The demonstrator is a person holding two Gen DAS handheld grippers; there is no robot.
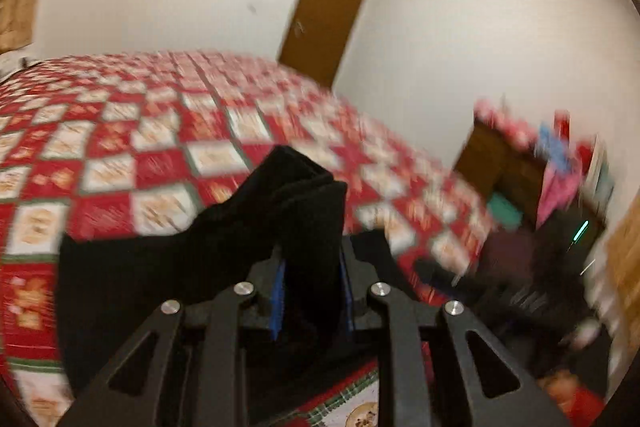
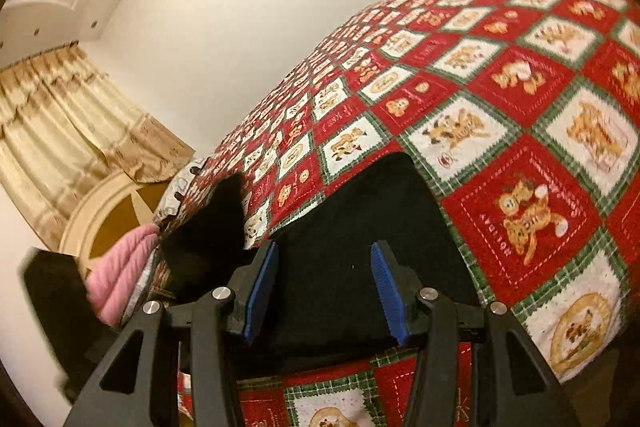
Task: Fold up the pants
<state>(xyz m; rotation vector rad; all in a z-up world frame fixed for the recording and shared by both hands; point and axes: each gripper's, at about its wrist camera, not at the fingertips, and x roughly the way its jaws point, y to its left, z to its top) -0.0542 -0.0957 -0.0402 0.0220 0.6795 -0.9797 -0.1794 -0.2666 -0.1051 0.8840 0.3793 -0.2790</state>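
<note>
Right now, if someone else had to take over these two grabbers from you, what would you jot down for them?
Left gripper: shut on a bunched fold of the black pants, lifted off the bed.
Right gripper: open, holding nothing, with a flat part of the pants showing between its fingers.
Pants: on the near part of the red and white checked bedspread, partly flat, one end raised by the left gripper.
Done: the left gripper has hold of the fabric.
Left: carry the held end over the flat part, lay it down, smooth it. How many folds are already made I cannot tell.
</note>
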